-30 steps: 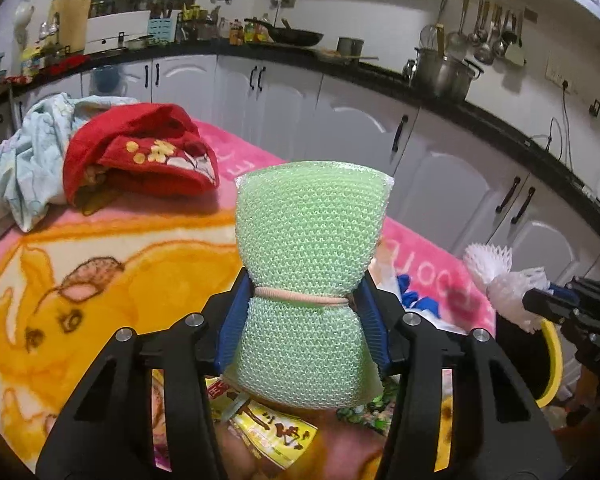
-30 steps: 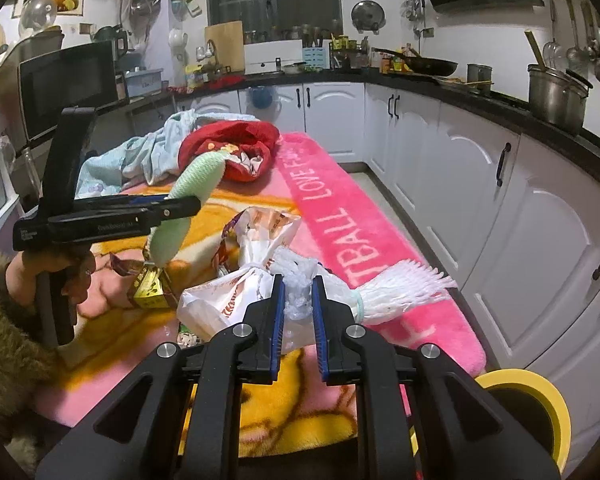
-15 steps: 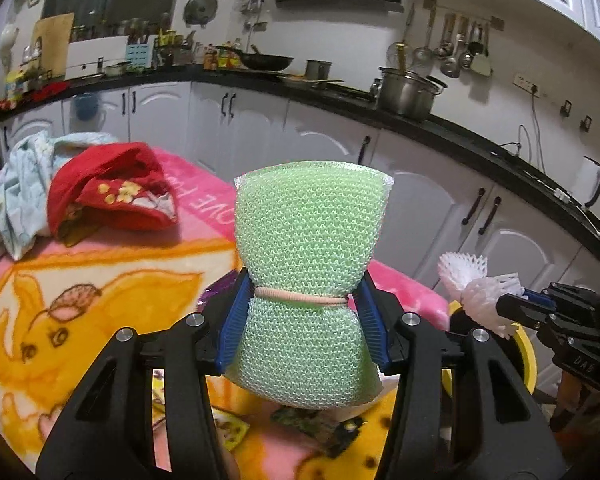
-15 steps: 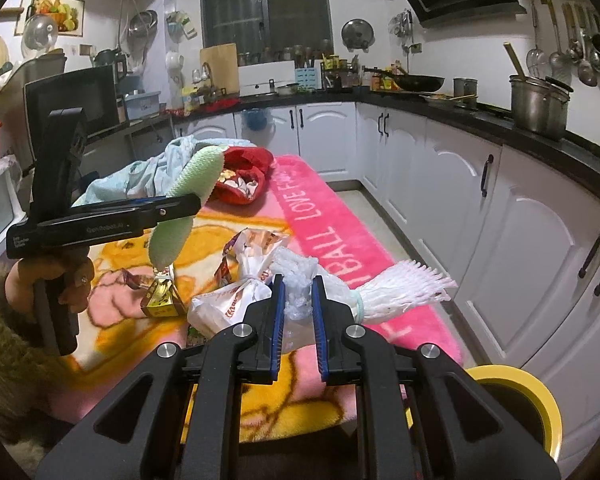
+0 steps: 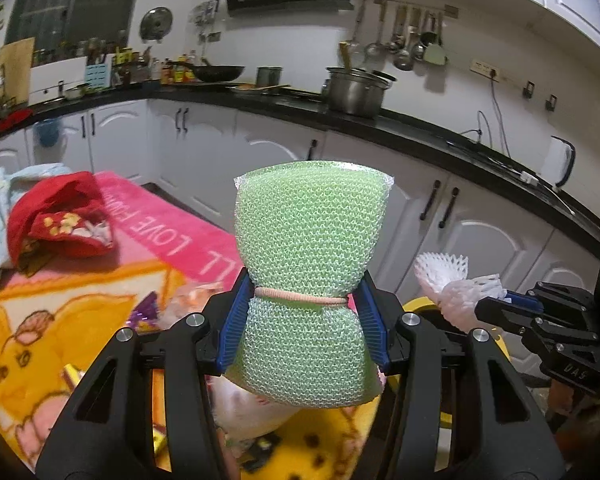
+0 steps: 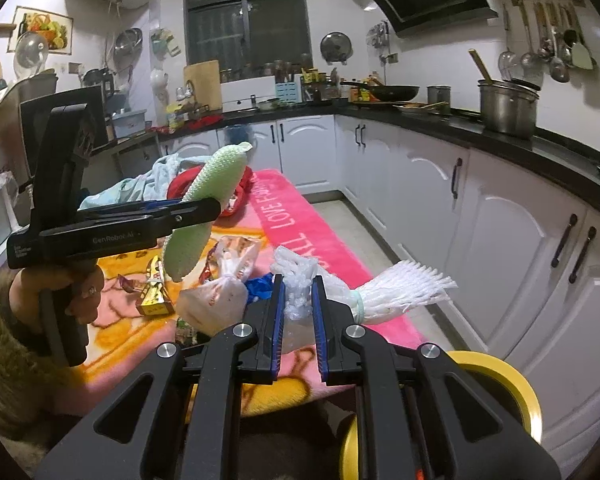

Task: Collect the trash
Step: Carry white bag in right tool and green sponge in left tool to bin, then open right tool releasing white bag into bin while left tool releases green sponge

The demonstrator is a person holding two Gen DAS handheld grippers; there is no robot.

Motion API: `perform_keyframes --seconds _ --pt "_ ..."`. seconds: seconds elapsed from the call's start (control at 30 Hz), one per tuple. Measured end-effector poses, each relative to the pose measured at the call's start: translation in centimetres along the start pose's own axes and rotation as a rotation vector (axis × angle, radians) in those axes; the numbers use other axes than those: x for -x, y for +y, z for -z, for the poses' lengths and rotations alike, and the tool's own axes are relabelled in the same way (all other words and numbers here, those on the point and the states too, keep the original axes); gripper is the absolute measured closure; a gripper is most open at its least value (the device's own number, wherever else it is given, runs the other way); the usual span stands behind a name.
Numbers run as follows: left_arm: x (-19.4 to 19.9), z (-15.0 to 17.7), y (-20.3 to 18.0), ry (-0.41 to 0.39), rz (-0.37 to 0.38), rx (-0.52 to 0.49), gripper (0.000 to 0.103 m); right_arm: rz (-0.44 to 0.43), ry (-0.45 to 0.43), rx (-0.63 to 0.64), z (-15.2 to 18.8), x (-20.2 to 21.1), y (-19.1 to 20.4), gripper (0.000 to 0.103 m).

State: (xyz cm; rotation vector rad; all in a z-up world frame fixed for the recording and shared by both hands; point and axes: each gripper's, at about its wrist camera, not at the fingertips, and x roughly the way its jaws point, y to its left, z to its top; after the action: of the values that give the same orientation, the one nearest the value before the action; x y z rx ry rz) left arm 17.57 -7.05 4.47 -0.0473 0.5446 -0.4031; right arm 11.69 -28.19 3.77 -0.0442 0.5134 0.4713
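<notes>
Trash in both grippers, carried toward the yellow bin (image 6: pixel 496 372).
Left gripper (image 5: pixel 304 332) jaws clamp green foam netting (image 5: pixel 312 240); right gripper (image 6: pixel 298 320) jaws pinch white foam netting (image 6: pixel 396 288). Next: release over the bin at 5 o'clock.

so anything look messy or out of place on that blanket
Yes. Loose trash lies on the pink and yellow blanket: a yellow snack wrapper and a knotted clear bag. A red garment sits crumpled at its far end.

Both grippers nearer yellow bin (image 6: pixel 512 380)
</notes>
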Motion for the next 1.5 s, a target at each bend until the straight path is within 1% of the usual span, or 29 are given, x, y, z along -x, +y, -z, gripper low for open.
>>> perform_keyframes --seconds 0.37,0.53,0.8,0.93,1.13,1.5 --pt "-2.6 0.1 -4.9 0.026 0.078 -0.063 0.061 0.068 -0.004 -0.062 1.8 2.9 -3.4 0.090" --pt "-3.7 0.4 -6.8 0.039 0.111 -0.085 0.061 0.106 0.007 -0.097 3.0 4.0 -5.2 0.090" --pt "-5.4 1.1 -9.4 0.064 0.152 -0.113 0.061 0.151 0.043 -0.112 5.1 4.8 -7.2 0.090" --pt "-6.5 1.5 -10.6 0.085 0.171 -0.121 0.061 0.160 0.065 -0.112 6.3 5.2 -7.9 0.090" --pt "-8.4 2.2 -12.7 0.123 0.206 -0.145 0.061 0.154 0.115 -0.074 8.3 5.3 -8.3 0.090" --pt "-12.2 4.3 -16.9 0.213 0.258 -0.213 0.060 0.118 0.195 -0.071 11.8 5.0 -9.0 0.090"
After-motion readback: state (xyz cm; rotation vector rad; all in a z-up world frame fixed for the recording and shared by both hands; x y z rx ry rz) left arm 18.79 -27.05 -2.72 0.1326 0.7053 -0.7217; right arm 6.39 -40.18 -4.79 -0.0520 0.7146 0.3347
